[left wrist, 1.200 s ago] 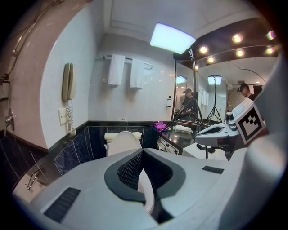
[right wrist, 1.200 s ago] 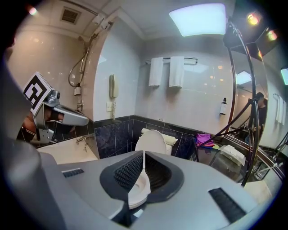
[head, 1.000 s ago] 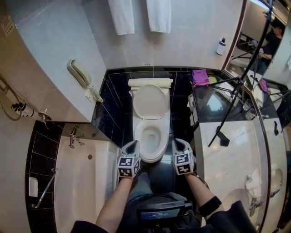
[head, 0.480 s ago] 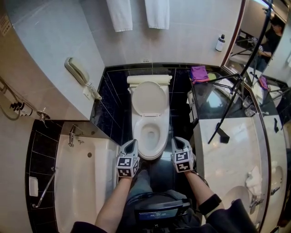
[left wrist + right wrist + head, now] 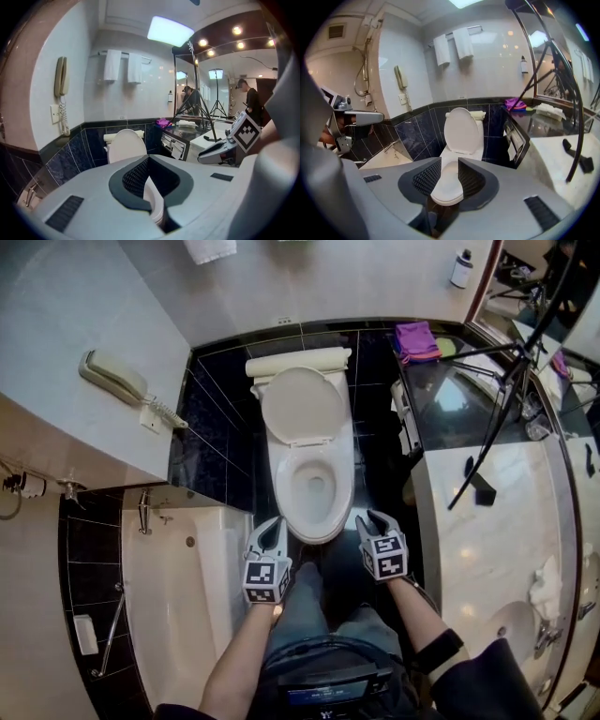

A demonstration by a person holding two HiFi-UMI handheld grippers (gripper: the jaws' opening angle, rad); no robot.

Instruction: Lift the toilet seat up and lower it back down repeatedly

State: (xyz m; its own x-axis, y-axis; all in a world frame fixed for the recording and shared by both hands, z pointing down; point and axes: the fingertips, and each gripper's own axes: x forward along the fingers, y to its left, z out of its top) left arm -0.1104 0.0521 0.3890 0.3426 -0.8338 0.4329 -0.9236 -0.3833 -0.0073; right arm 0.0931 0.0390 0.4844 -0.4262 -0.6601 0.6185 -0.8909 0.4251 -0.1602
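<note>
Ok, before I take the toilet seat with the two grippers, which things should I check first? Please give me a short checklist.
1. Right gripper open: ok. Its jaws have just been opening, and nothing is gripped between them.
2. Left gripper open: ok. Its jaws stand apart, more narrowly, and are empty.
3. Lid out of the way: ok. It stands up against the tank.
4. Seat down on the bowl: cannot tell for sure. A white ring seems to lie flat there.
5. A gripper on the seat: not ok. Both hang beside the bowl's front, one on each side, and neither grips it.
</note>
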